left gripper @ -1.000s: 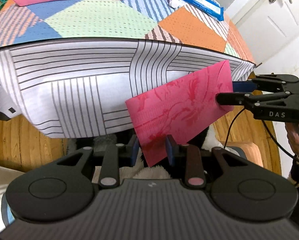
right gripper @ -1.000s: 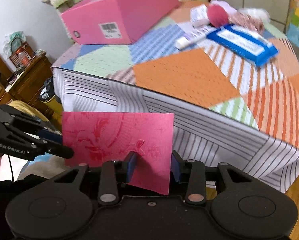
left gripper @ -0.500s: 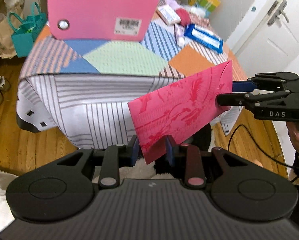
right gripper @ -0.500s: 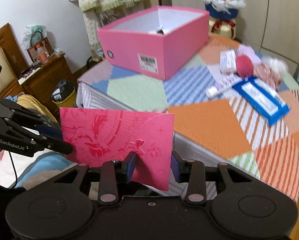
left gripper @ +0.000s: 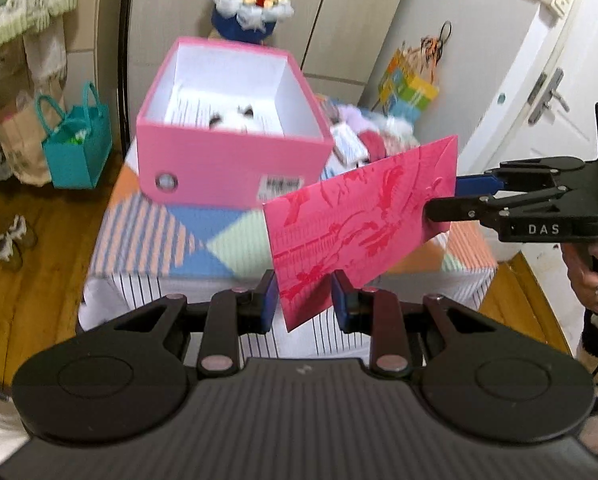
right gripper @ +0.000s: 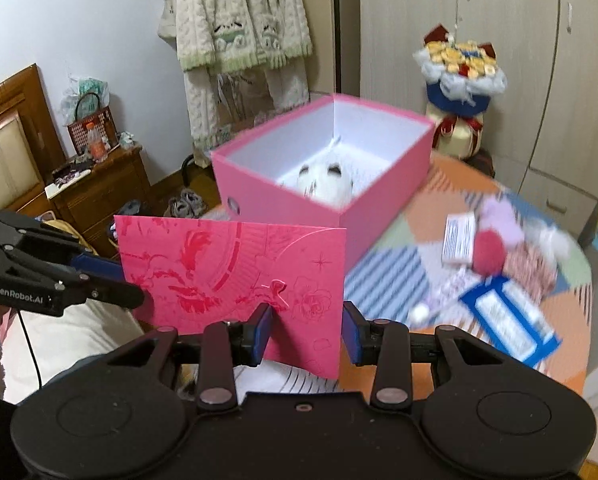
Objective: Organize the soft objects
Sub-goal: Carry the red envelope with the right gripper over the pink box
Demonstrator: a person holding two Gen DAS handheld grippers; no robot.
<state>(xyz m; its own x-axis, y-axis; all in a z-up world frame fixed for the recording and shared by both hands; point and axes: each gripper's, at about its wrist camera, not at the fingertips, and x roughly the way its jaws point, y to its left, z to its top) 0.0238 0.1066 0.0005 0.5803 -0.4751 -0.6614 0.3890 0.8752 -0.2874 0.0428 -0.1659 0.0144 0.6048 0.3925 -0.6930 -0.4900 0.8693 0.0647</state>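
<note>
A red patterned envelope (left gripper: 363, 224) hangs in the air in front of the table, held at both ends. My left gripper (left gripper: 305, 296) is shut on its lower left end. My right gripper (right gripper: 306, 322) is shut on its other end, and it also shows in the left wrist view (left gripper: 447, 200). The left gripper shows at the left of the right wrist view (right gripper: 127, 284). Beyond the envelope (right gripper: 235, 268) an open pink box (left gripper: 227, 168) stands on the table with a white plush toy (right gripper: 327, 184) inside.
The table (left gripper: 159, 240) has a patchwork cloth. On its right side lie a blue wipes pack (right gripper: 507, 320), a red pompom (right gripper: 489, 250), a small white packet (right gripper: 457, 238) and fluffy items. A teal bag (left gripper: 77, 148) stands on the wooden floor at left.
Both grippers have risen with the envelope held between them. The view went from the table's side cloth to above the tabletop, so the box's inside now shows.
</note>
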